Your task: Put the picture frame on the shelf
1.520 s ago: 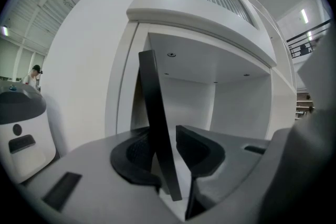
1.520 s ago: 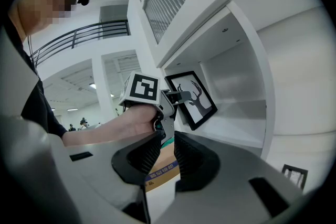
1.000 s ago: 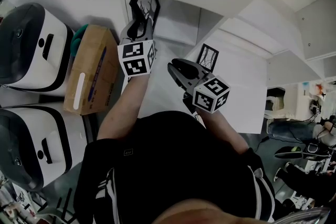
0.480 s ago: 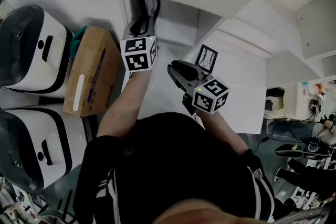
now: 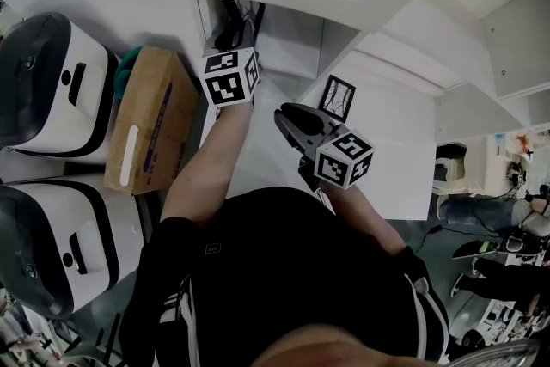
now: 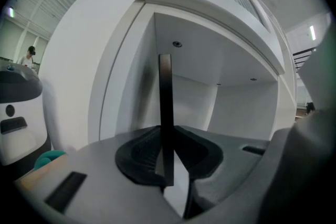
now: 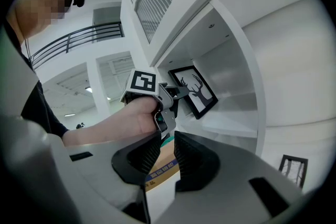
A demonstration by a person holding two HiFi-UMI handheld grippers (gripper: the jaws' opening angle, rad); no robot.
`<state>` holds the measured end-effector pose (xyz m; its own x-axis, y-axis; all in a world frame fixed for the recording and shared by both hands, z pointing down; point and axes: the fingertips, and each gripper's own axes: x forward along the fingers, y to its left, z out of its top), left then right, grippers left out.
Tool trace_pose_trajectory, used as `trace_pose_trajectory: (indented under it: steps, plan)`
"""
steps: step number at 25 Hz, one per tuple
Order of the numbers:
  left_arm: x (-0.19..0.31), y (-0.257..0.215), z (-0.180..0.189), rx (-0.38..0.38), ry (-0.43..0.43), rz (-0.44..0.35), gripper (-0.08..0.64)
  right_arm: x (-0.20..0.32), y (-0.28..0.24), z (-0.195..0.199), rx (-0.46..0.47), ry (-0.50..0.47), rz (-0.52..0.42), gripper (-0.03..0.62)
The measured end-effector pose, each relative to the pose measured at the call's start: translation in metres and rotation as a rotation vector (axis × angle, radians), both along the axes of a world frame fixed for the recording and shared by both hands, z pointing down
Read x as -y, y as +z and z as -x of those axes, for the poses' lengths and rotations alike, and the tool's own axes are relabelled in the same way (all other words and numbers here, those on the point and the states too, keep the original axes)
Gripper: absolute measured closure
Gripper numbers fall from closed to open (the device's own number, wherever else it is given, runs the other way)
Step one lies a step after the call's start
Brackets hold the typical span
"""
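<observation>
1. Two frames were in sight. The picture frame [image 7: 193, 91] of the task had a black rim round a white sheet with a dark antlered deer's head. Edge-on, in the left gripper view, it showed as a thin dark slat.
2. It stood inside the upper left compartment of the white shelf [image 5: 292, 43]. The left gripper [image 5: 230, 26] had its jaws clenched on the frame's near edge.
3. Whether its bottom edge touched the shelf board I could not tell.
4. The compartment's left wall lay near the frame and the ceiling stood clear above its top edge. Open room remained to the right and toward the far back wall.
5. The right gripper [image 5: 286, 116] hung nearer, its jaws released with nothing between them. It was just left of a second small frame [image 5: 338, 96], which stood on a lower white ledge.
6. Left of the shelf lay a cardboard box [image 5: 150, 116], beside two white machines [image 5: 51, 82].
</observation>
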<state>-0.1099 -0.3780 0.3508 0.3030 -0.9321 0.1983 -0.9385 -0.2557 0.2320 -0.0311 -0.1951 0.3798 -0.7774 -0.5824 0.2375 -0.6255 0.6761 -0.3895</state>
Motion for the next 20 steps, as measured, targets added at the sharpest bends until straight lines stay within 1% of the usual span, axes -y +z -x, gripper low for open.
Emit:
trace_pose_trajectory:
  steps: [2,8,12,20]
  plan:
    - [0.0028,0.0,0.0,-0.005,-0.01,0.004,0.485,0.0007,0.0006,-0.0005,0.001,0.001,0.003,0.503]
    - [0.0068,0.0001,0.0017,0.018,-0.031,-0.003,0.483,0.0025,0.0031,-0.002,0.002,0.006,0.01,0.503]
    - [0.0059,0.0009,0.0037,0.01,-0.035,-0.006,0.483,0.0036,0.0034,-0.0028,-0.001,0.008,0.013,0.503]
    - [-0.0018,0.0008,0.0068,0.04,-0.039,-0.007,0.479,0.0018,0.0029,-0.0031,-0.006,0.006,0.01,0.503]
